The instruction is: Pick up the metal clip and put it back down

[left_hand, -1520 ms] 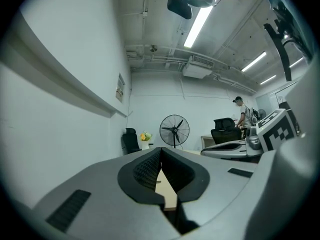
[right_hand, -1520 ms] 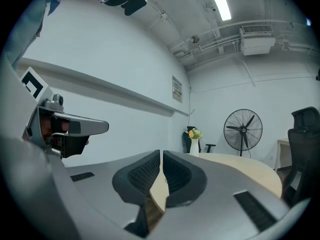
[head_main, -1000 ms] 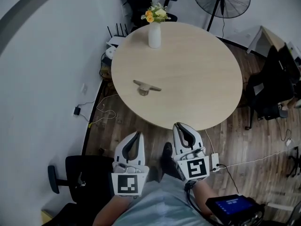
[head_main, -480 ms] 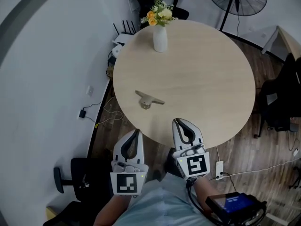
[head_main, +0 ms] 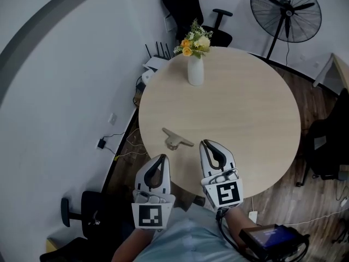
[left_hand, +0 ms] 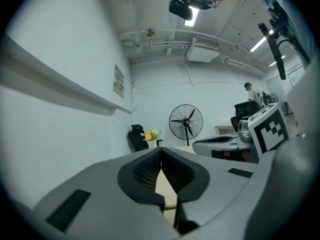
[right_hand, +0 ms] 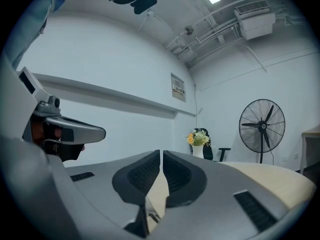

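The metal clip [head_main: 175, 139] lies on the round wooden table [head_main: 245, 108] near its front-left edge. My left gripper [head_main: 160, 158] is held at the table's near rim, below and left of the clip, jaws shut and empty. My right gripper [head_main: 206, 144] hovers over the near edge just right of the clip, also shut with nothing in it. Neither touches the clip. In the right gripper view a sliver of the clip [right_hand: 154, 216] shows low between the closed jaws [right_hand: 161, 154]. The left gripper [left_hand: 161, 151] shows its pads together.
A white vase of flowers [head_main: 195, 64] stands at the table's far side. A standing fan [head_main: 286, 16] and black chairs [head_main: 188, 7] are beyond. Another chair [head_main: 92, 214] sits low left by the wall, with cables [head_main: 117, 146] on the floor.
The view has moved forward: the table and clip now lie closer, with both grippers reaching the table's near edge. Their jaws stay shut.
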{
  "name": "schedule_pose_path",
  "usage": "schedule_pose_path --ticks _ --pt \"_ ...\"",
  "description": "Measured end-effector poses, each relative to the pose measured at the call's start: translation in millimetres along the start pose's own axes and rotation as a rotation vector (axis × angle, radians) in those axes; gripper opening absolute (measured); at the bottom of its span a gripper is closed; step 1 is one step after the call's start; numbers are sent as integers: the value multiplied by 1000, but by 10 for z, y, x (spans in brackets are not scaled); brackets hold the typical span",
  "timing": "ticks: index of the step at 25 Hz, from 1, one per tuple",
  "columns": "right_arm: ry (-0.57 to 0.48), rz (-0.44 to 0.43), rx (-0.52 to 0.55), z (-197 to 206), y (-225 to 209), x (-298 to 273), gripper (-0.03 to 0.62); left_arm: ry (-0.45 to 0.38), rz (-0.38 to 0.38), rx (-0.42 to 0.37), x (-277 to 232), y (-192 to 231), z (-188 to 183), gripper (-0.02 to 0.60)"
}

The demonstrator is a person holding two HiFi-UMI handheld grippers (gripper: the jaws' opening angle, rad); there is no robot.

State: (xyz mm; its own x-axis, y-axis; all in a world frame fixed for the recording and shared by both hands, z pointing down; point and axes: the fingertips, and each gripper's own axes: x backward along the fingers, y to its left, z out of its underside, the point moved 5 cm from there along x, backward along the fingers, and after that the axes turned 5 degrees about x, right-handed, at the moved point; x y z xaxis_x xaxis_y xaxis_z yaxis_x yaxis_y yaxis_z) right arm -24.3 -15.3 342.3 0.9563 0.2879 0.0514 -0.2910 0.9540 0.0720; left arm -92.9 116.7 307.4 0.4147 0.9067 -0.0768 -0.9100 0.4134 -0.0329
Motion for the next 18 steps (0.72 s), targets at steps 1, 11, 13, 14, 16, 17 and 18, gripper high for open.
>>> schedule_pose_path --ticks 1,11,13,14,16,17,18 --pt "0 -3 1 -1 -6 -40 51 -1 -7 7 -24 31 -10 20" --pt "75 -27 -1 299 36 -705 51 40 -15 52 -533 585 194 20" --pt "93 -34 -9 409 60 -846 51 61 -9 68 -646 693 288 20" --pt "101 -41 -11 477 78 -914 51 78 -5 75 -699 745 353 20" --pt "123 -61 -17 626 138 -1047 51 116 -1 93 -797 854 498 20" --pt "137 -73 -23 703 171 -1107 52 136 -1 105 -845 906 571 20" --pt "151 -87 -30 784 202 -1164 52 154 -2 119 -896 952 642 20"
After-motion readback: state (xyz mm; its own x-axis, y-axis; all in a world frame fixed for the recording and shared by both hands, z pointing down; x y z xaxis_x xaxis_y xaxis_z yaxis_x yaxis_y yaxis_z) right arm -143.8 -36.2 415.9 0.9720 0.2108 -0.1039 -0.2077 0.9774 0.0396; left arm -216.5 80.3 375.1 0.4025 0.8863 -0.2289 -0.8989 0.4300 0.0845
